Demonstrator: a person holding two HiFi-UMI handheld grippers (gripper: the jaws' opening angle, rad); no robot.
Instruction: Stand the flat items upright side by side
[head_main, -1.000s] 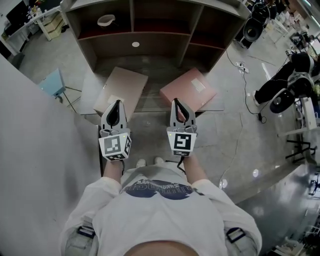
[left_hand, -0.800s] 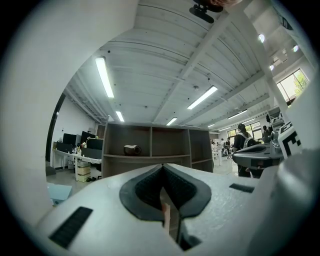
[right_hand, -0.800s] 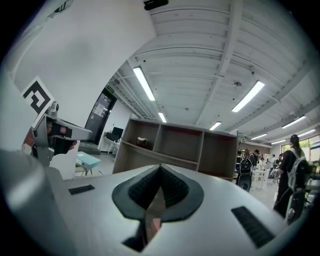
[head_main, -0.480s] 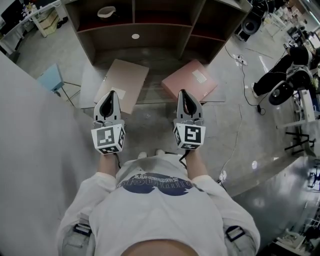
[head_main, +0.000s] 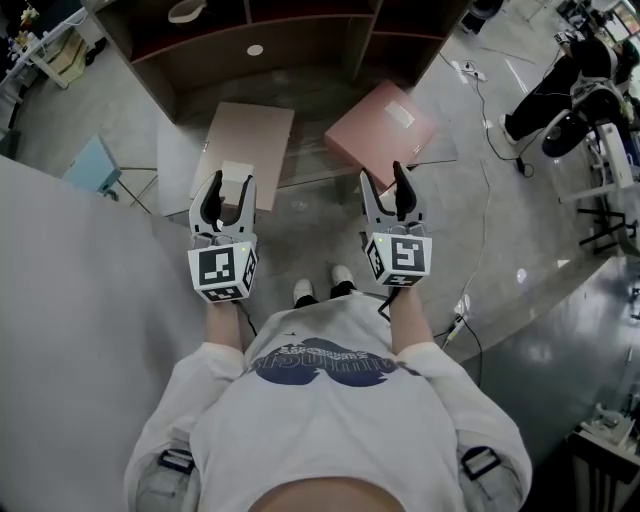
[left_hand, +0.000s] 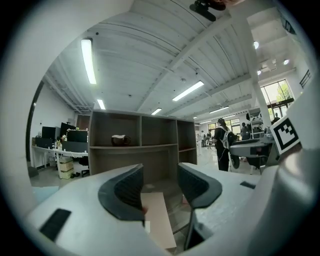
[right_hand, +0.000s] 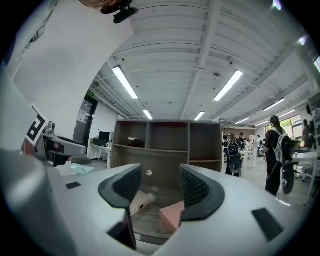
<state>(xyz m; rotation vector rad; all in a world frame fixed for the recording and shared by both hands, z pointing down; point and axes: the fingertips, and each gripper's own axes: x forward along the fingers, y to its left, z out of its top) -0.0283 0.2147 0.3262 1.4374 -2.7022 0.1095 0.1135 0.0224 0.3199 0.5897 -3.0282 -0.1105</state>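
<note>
Boxes flat; tan box (head_main: 250, 135) lengthwise toward shelf (head_main: 310, 50), pink box (head_main: 378, 125) diagonal

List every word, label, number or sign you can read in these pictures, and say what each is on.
None can be read.
Shirt: dark chest print, too blurred.
Pink box: pale label, too small.
Beige box: pale label, too small.
Green sign on far wall: too small.

The left gripper (head_main: 230, 187) and right gripper (head_main: 384, 181) have just opened their jaws, with nothing between them. The shelf unit (head_main: 310, 55) now sits higher in the frame.
</note>
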